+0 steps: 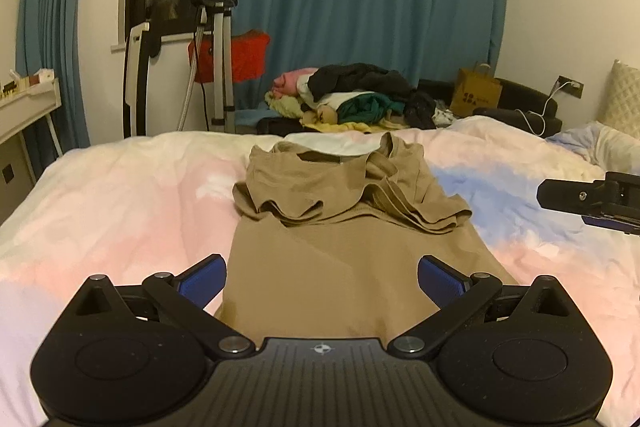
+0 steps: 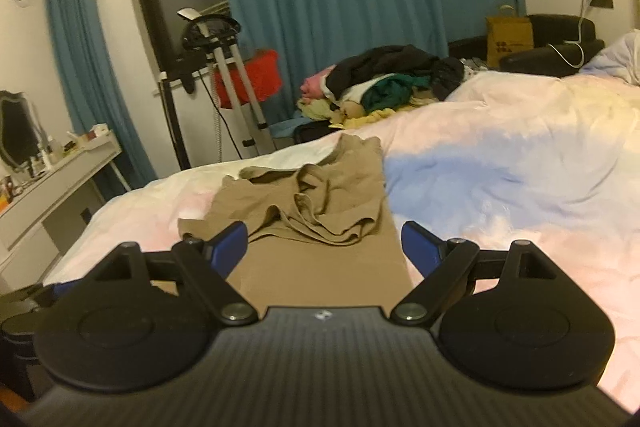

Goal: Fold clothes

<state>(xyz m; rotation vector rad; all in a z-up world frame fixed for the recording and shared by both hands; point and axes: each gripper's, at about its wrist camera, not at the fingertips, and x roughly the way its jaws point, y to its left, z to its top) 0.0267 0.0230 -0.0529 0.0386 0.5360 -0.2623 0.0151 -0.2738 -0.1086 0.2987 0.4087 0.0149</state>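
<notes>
Both tongs stand wide apart and empty: the left gripper [image 1: 322, 281] and right gripper [image 2: 322, 247] hover at the near hem of the tan shirt [image 1: 344, 227], its sleeves already folded in. I'd guess the hem gets pinched next and carried toward the collar. Only the left view shows the other tong off to its right; the right view shows a dressing table [image 2: 60, 183].

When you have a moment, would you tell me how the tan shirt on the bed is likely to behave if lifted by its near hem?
The tan shirt is probably floppy: its folded-in sleeves already ripple. It looks thin, so likely light. On the soft duvet, pushing it would probably bunch it rather than slide it.
</notes>
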